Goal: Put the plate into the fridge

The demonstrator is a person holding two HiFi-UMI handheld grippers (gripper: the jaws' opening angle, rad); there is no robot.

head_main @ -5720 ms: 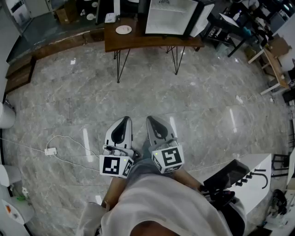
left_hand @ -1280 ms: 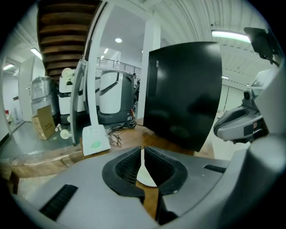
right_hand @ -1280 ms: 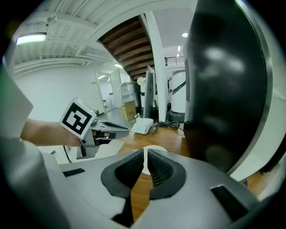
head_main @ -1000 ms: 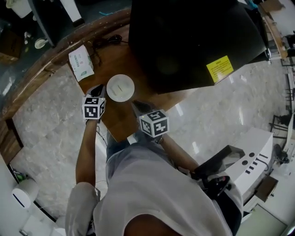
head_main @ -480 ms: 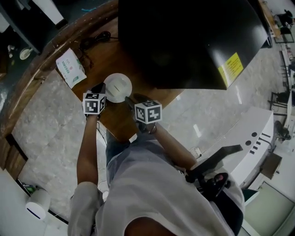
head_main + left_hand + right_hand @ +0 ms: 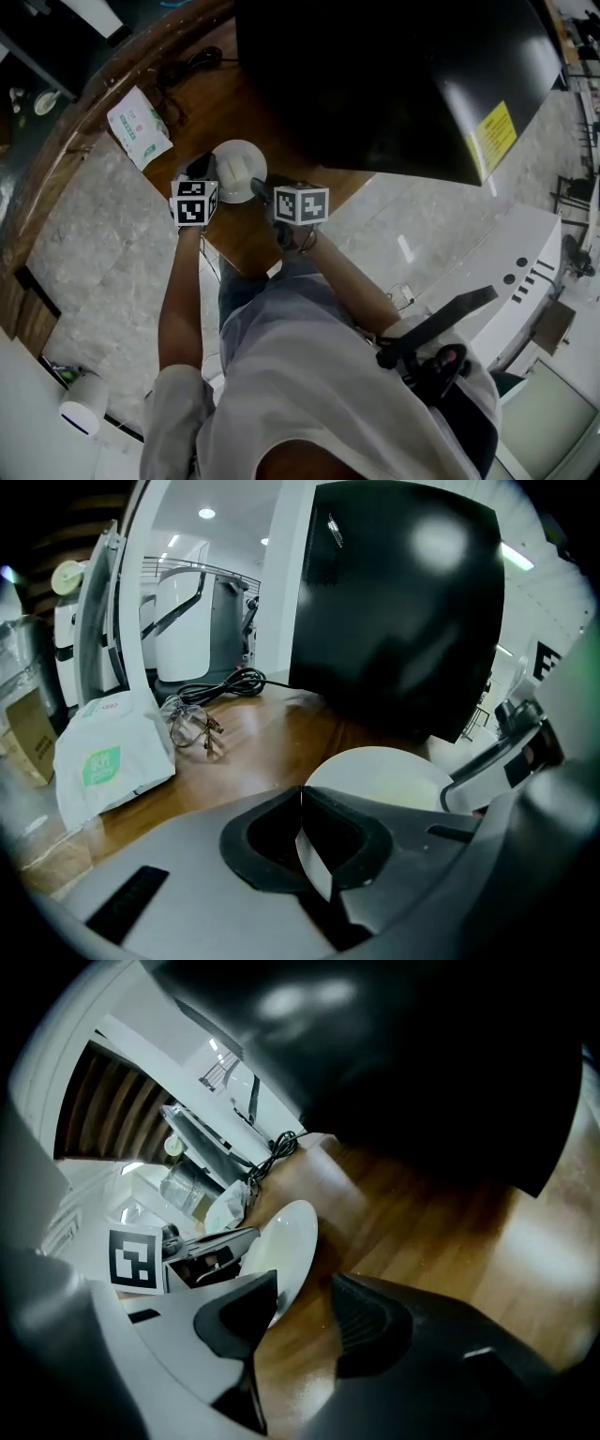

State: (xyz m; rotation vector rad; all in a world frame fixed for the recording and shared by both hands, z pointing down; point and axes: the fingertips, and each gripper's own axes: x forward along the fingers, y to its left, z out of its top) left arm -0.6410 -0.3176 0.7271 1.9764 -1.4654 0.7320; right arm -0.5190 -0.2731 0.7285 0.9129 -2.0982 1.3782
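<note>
A white plate point(image 6: 239, 170) lies flat on a brown wooden table point(image 6: 246, 236) just left of centre in the head view, close to the front of a black fridge point(image 6: 375, 75) that fills the upper right of the frame. The plate is on the tabletop, outside the fridge.

A person in a pale shirt, seen from above in the lower half of the frame, reaches both arms up toward the plate with a gripper in each hand. The left gripper point(image 6: 300, 794), at the plate's left edge in the head view, has its jaws closed together with nothing clamped between them. In its own view the plate sits just beyond the tips, right of centre.

The right gripper point(image 6: 305, 1283), at the plate's lower right edge in the head view, has just been opening its jaws, which now stand wide apart. Its own view shows bare wood in the gap, with the plate's rim at the mouth of the jaws beside the jaw on the frame's left. Neither pad presses on the plate.

A white packet point(image 6: 139, 127) with green print lies on the table at the upper left of the head view, well apart from the plate. A coiled black cable point(image 6: 187, 66) lies above it. Grey marble floor point(image 6: 94, 225) shows at the left.
</note>
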